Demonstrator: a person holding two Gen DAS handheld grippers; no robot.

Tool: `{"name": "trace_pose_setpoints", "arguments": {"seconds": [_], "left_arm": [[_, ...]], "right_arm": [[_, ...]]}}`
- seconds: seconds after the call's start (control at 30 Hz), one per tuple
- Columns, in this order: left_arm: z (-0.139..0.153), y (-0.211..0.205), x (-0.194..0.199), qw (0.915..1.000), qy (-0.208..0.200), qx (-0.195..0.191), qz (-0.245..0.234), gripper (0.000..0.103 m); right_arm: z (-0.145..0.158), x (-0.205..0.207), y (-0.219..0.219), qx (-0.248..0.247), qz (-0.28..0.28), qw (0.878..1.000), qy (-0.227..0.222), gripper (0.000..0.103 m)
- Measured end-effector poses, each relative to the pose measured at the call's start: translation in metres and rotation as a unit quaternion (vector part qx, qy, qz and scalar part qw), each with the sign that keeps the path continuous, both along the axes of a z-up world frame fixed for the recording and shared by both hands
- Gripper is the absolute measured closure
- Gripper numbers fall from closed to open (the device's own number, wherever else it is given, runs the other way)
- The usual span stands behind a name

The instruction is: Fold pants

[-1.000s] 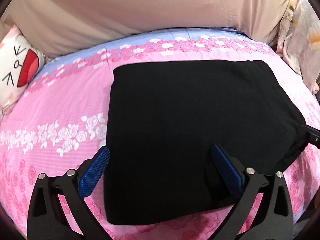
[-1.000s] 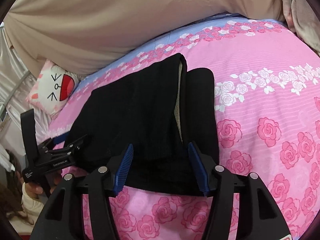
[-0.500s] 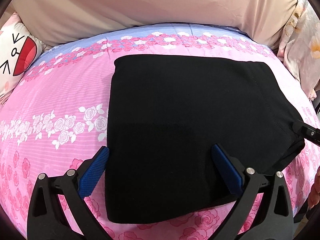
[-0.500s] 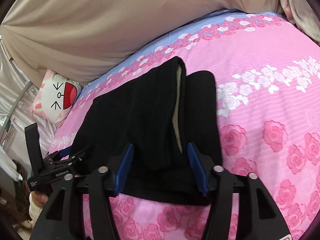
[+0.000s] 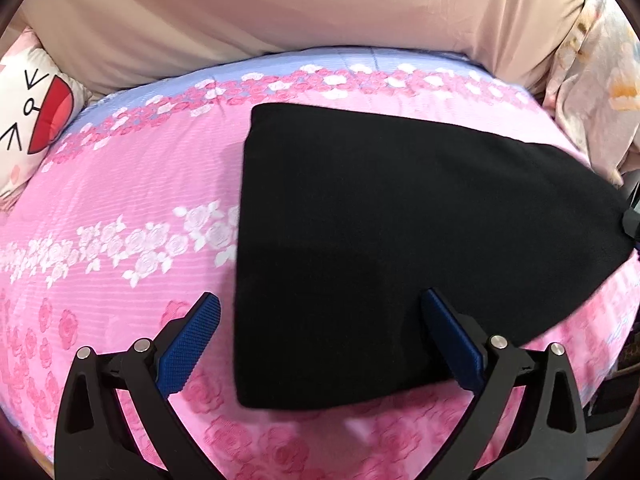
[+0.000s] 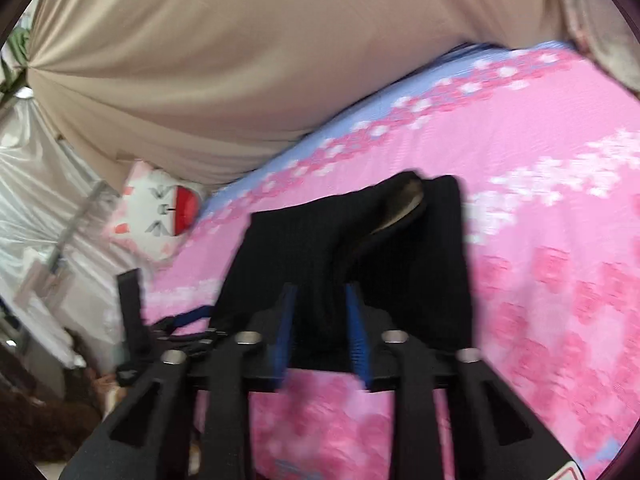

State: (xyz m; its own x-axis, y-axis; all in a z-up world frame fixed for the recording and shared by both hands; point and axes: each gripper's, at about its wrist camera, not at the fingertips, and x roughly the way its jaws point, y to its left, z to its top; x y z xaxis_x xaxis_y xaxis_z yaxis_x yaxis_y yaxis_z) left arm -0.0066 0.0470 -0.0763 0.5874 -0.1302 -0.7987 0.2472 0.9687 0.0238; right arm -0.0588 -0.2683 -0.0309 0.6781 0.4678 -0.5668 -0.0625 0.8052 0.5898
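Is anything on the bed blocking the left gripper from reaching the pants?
Nothing visible. The open left gripper hangs right over the near edge of the black pants, with only bare pink bedspread beside them.

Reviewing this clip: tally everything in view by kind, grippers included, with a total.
Black pants: 1
Grippers: 2, the left gripper open over the pants, the right gripper closed on a raised fold, its jaws having just been closing
Cartoon-face pillow: 1
Pink rose bedspread: 1
Beige fabric backdrop: 1
Total: 6
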Motion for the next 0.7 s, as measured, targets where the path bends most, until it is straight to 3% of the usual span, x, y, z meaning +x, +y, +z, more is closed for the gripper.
{"name": "trace_pose_setpoints", "arguments": {"seconds": [0.07,0.1,0.17,0.2,0.27,0.3,0.33,0.5,0.53,0.6,0.63,0.7], "left_arm": [[-0.014,0.001,0.004,0.9999,0.015,-0.003,0.006,0.005],[-0.016,0.004,0.006,0.9996,0.020,-0.015,0.010,0.005],[-0.011,0.009,0.008,0.9985,0.034,-0.038,0.017,0.005],[-0.005,0.011,0.007,0.9985,0.032,-0.043,0.013,0.005],[0.005,0.014,0.003,0.9991,0.010,-0.039,0.013,0.005],[0.011,0.015,0.001,0.9992,-0.002,-0.037,0.014,0.005],[0.014,0.014,0.001,0.9991,-0.007,-0.039,0.012,0.005],[0.020,0.010,0.000,0.9988,-0.012,-0.047,0.011,0.005],[0.021,0.010,0.000,0.9988,-0.013,-0.046,0.012,0.005],[0.024,0.009,-0.001,0.9989,-0.019,-0.041,0.014,0.005],[0.027,0.010,-0.001,0.9988,-0.026,-0.038,0.016,0.005],[0.032,0.010,-0.002,0.9986,-0.037,-0.034,0.017,0.005]], "right_arm": [[-0.027,0.007,-0.011,-0.048,-0.038,0.997,0.039,0.083],[-0.055,0.015,-0.020,-0.058,-0.047,0.994,0.082,0.094],[-0.061,0.010,-0.036,0.015,-0.064,0.995,0.072,0.093],[-0.052,0.008,-0.040,0.036,-0.063,0.996,0.058,0.082],[-0.028,0.008,-0.037,0.002,-0.065,0.998,0.023,0.067],[-0.017,0.015,-0.031,-0.017,-0.051,0.999,0.009,0.052],[-0.011,0.022,-0.025,-0.025,-0.037,0.999,0.005,0.045],[-0.028,0.074,0.006,-0.079,0.003,0.996,0.033,0.045],[-0.038,0.085,0.011,-0.083,0.009,0.995,0.047,0.051],[-0.044,0.095,0.020,-0.081,0.023,0.995,0.054,0.080],[-0.036,0.092,0.024,-0.091,0.024,0.995,0.040,0.089],[-0.014,0.081,0.024,-0.088,0.023,0.996,0.002,0.094]]}}
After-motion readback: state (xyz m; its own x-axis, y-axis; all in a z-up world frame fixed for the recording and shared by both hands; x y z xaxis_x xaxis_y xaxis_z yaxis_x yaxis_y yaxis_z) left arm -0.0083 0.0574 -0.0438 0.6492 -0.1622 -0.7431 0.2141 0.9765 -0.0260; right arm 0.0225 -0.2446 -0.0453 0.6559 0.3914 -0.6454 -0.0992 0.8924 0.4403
